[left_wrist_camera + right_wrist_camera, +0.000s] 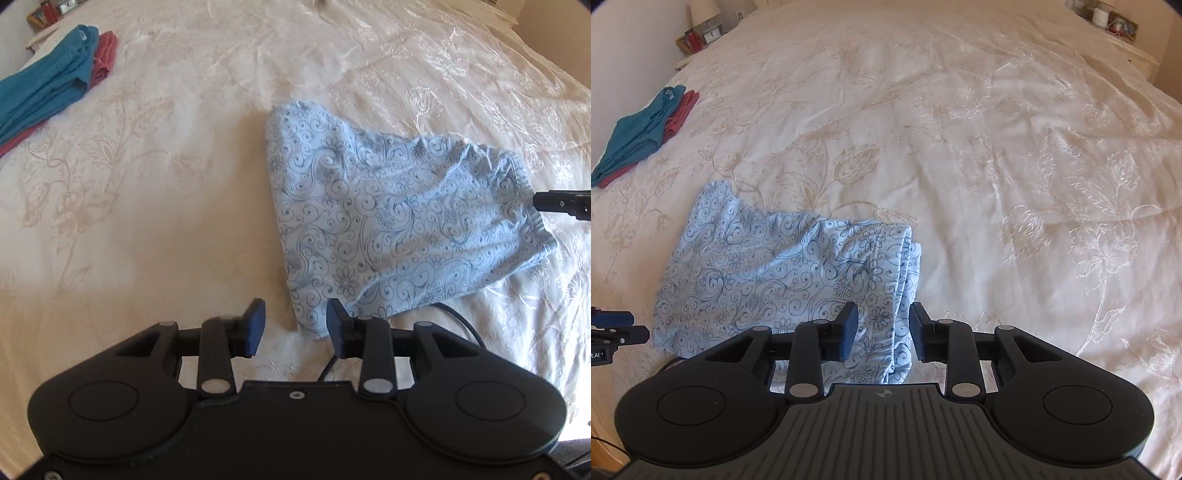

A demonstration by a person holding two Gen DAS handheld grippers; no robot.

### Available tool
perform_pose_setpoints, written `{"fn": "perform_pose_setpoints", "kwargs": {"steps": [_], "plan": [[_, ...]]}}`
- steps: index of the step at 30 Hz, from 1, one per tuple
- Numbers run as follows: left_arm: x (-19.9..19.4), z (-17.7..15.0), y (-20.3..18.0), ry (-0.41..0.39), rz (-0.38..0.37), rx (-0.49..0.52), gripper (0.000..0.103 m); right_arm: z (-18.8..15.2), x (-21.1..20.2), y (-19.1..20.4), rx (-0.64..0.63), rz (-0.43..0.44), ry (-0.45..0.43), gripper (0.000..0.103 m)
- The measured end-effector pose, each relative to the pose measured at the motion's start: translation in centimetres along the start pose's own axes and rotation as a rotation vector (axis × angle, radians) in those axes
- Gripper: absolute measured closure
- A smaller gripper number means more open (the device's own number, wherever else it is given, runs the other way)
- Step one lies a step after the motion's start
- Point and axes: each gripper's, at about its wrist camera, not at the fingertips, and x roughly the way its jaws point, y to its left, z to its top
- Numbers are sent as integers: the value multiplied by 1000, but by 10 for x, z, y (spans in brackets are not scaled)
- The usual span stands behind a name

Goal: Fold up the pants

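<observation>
Pale blue pants [388,221] with a dark swirl and flower print lie folded into a short bundle on the cream bedspread [147,184]. My left gripper [295,326] hangs over their near corner. It is open, and the corner lies below the gap without touching either pad. In the right wrist view the pants [768,269] sit low and left of centre. My right gripper [882,328] is open above their folded right edge, with fabric showing between the fingers but not pinched. Each gripper shows at the edge of the other view: right gripper [561,205], left gripper [617,328].
A folded stack of teal and red garments [639,136] lies at the bed's far left [48,96]. Nightstands stand at the head of the bed, one with a clock [711,35] and one with jars [1108,18]. A black cable [461,321] trails beside the pants.
</observation>
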Motion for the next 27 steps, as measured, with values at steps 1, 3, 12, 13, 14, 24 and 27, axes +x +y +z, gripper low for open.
{"fn": "perform_pose_setpoints", "kwargs": {"steps": [1, 3, 12, 13, 14, 24, 27], "plan": [[-1, 6, 1, -10, 6, -1, 54, 1, 2, -1, 11, 7, -1, 72], [-1, 17, 1, -19, 20, -5, 49, 3, 7, 0, 24, 14, 11, 71], [36, 46, -3, 84, 40, -38, 48, 1, 19, -7, 92, 22, 52, 62], [40, 47, -3, 95, 41, -43, 48, 1, 20, -10, 105, 20, 55, 60], [43, 49, -2, 102, 41, -46, 48, 2, 21, -12, 113, 19, 58, 60], [62, 62, -3, 129, 32, -57, 43, 4, 38, -30, 182, 52, 112, 58], [67, 65, -2, 131, 21, -66, 42, 5, 45, -34, 199, 76, 126, 55]]}}
